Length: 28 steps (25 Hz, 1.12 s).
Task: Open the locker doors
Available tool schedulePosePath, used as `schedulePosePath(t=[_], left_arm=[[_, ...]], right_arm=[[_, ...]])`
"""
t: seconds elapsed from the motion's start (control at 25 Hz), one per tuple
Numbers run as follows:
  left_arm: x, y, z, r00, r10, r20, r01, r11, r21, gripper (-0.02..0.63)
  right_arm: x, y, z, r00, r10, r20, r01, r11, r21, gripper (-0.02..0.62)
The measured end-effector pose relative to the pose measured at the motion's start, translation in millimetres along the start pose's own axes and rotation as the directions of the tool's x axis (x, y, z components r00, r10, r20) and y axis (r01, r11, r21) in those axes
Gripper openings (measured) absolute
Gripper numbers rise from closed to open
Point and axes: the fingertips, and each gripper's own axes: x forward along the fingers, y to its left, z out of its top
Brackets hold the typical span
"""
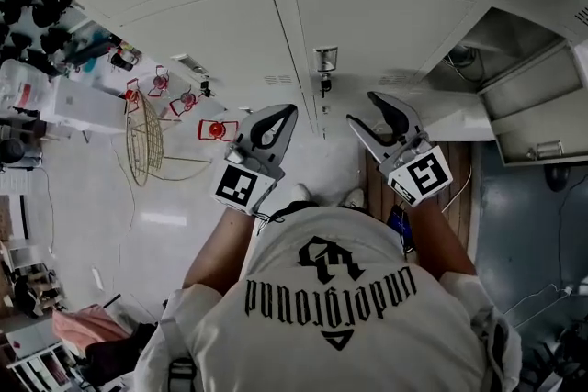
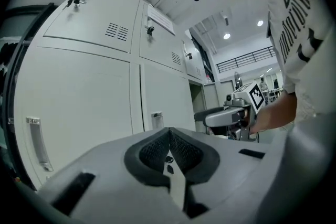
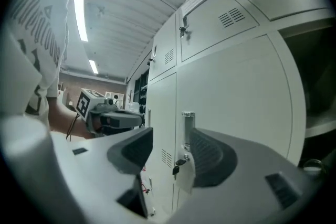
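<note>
Midway, one locker [image 1: 514,50] at right stands open; the closed door [image 1: 386,32] remains, its handle [image 3: 188,123] just ahead of the right tool [image 3: 169,139], jaws parted and empty; the left tool [image 2: 169,132] is pinched together.

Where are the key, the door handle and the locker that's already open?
key [image 3: 177,165]: right gripper view, dark head.
door handle [image 3: 188,127]: right gripper view, metal plate's middle.
open locker [image 1: 496,37]: head view, inner wall.

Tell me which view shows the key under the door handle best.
The right gripper view: the key hangs close and sharp below the handle, seen between the open jaws. The head view shows it tiny from above. The left gripper view shows only the handle.
</note>
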Motion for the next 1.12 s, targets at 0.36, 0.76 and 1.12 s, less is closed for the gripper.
schedulePosePath(t=[0.36, 0.76, 1.12], left_arm=[[-25.6, 47.7, -3.9, 0.994, -0.102, 0.043, 0.102, 0.995, 0.0, 0.008], [-15.4, 67.0, -9.1, 0.986, -0.159, 0.055, 0.159, 0.987, 0.0, 0.008], [10.5, 83.7, -14.3, 0.992, -0.117, 0.038, 0.117, 0.993, -0.013, 0.008]], right_arm=[[67.2, 17.5, -13.5, 0.995, -0.085, -0.057, 0.082, 0.995, -0.053, 0.227], [105.4, -1.0, -20.4, 0.988, -0.137, -0.069, 0.137, 0.991, -0.005, 0.238], [133.2, -13.9, -26.6, 0.995, -0.059, -0.076, 0.061, 0.998, 0.019, 0.256]])
